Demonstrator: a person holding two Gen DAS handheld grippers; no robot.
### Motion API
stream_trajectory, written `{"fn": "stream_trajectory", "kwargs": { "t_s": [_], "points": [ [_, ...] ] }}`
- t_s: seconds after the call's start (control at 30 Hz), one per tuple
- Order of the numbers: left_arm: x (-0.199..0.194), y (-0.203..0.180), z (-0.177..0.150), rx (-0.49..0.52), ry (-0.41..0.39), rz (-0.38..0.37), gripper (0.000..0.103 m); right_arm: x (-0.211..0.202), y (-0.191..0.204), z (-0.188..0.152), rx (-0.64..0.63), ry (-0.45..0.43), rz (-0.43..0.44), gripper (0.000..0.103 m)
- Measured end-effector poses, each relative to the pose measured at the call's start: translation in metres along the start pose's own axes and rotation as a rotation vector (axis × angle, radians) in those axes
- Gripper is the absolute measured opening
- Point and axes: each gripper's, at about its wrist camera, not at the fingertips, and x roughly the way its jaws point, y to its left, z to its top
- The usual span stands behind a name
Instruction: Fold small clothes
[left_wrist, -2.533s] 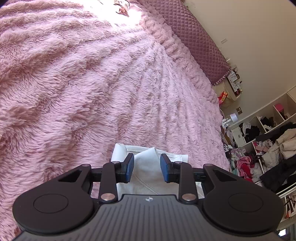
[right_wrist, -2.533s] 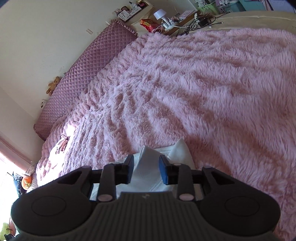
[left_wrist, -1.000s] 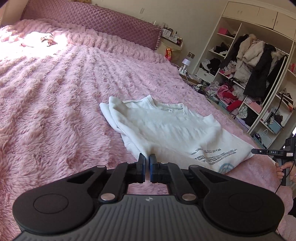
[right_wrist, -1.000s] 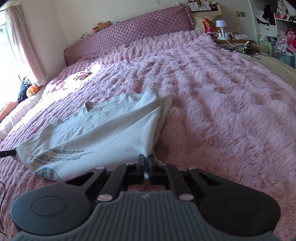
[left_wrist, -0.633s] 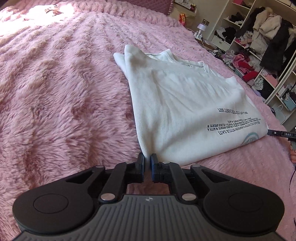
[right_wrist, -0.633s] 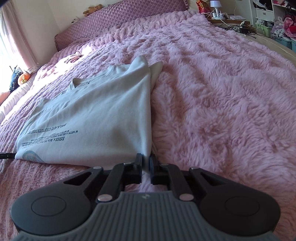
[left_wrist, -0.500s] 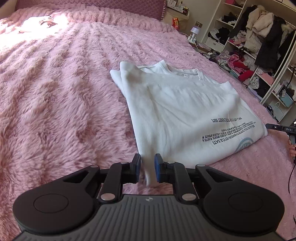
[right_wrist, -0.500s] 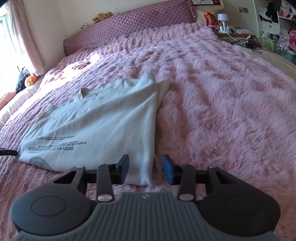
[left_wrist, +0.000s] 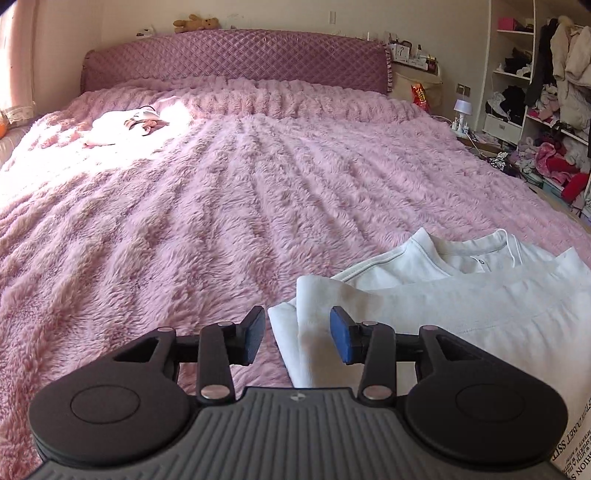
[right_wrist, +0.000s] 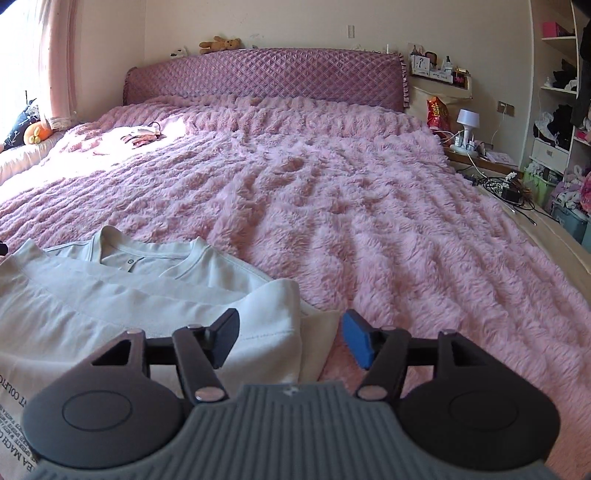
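The left gripper stands spread, its jaws having just been opening; the shirt's folded left edge lies between the pads but they do not press it. The right gripper is spread wider, jaws also just opened, with the shirt's right edge lying loose beneath and between them. The white shirt rests on a fluffy pink blanket near the foot of the bed, sleeves folded in, collar toward the quilted headboard. A small heap of cloth lies far off in a sunlit patch. Risk, as I judge it: the plush pile may let the folded sides spring open, or a pad may snag a layer while pulling away and drag the fold askew
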Motion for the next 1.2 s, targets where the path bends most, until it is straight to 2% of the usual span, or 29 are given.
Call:
{"fn": "stream_trajectory", "kwargs": {
  "t_s": [0.23,0.33,0.37,0.4,0.43,0.47,0.5,0.57,0.63,0.7,0.8,0.87,0.9,0.93,0.97,1.0,1.1,1.2],
  "points": [
    [0.014,-0.019,0.002,0.041,0.005,-0.035,0.050,0.040,0.010,0.013,-0.052,0.030,0.030,0.061],
    [0.019,-0.023,0.007,0.045,0.017,-0.084,0.050,0.051,0.014,0.013,-0.054,0.045,0.037,0.061],
    [0.020,-0.024,0.007,0.046,0.021,-0.098,0.042,0.054,0.015,0.012,-0.055,0.053,0.040,0.059],
    [0.023,-0.026,0.008,0.054,0.028,-0.098,0.038,0.056,0.015,0.011,-0.055,0.061,0.046,0.043],
    [0.025,-0.028,0.009,0.069,0.035,-0.073,0.030,0.059,0.016,0.011,-0.057,0.073,0.048,0.016],
    [0.026,-0.031,0.010,0.092,0.036,-0.030,0.030,0.062,0.016,0.010,-0.052,0.093,0.042,0.010],
    [0.024,-0.033,0.011,0.106,0.024,-0.005,0.030,0.063,0.015,0.010,-0.045,0.102,0.049,0.013],
    [0.017,-0.030,0.013,0.112,-0.004,-0.005,0.032,0.063,0.014,0.008,-0.045,0.086,0.044,0.022],
    [0.017,-0.026,0.014,0.128,0.011,0.013,0.036,0.061,0.012,0.006,-0.045,0.074,0.036,0.039],
    [0.023,-0.021,0.014,0.131,0.041,0.061,0.036,0.064,0.011,0.004,-0.041,0.087,0.029,0.039],
    [0.030,-0.010,0.014,0.067,0.062,0.058,0.036,0.068,0.013,0.002,-0.032,0.102,0.034,0.039],
    [0.035,-0.008,0.014,0.040,0.068,0.041,0.035,0.070,0.016,0.001,-0.037,0.108,0.044,0.036],
    [0.036,-0.008,0.013,0.034,0.071,0.031,0.033,0.071,0.018,0.001,-0.046,0.117,0.047,0.024],
    [0.038,-0.009,0.013,0.026,0.077,0.010,0.022,0.072,0.020,0.001,-0.058,0.122,0.042,0.009],
    [0.039,-0.010,0.013,0.023,0.080,-0.003,0.008,0.072,0.021,0.001,-0.063,0.131,0.045,0.008],
    [0.039,-0.012,0.013,0.030,0.078,-0.014,0.003,0.072,0.021,0.002,-0.059,0.132,0.048,0.007],
    [0.028,-0.015,0.014,0.024,0.001,-0.003,0.003,0.069,0.022,0.004,-0.067,0.110,0.036,0.005],
    [0.014,-0.002,0.019,-0.108,-0.107,-0.015,0.003,0.061,0.020,0.008,-0.042,0.052,0.013,0.004]
  ]
}}
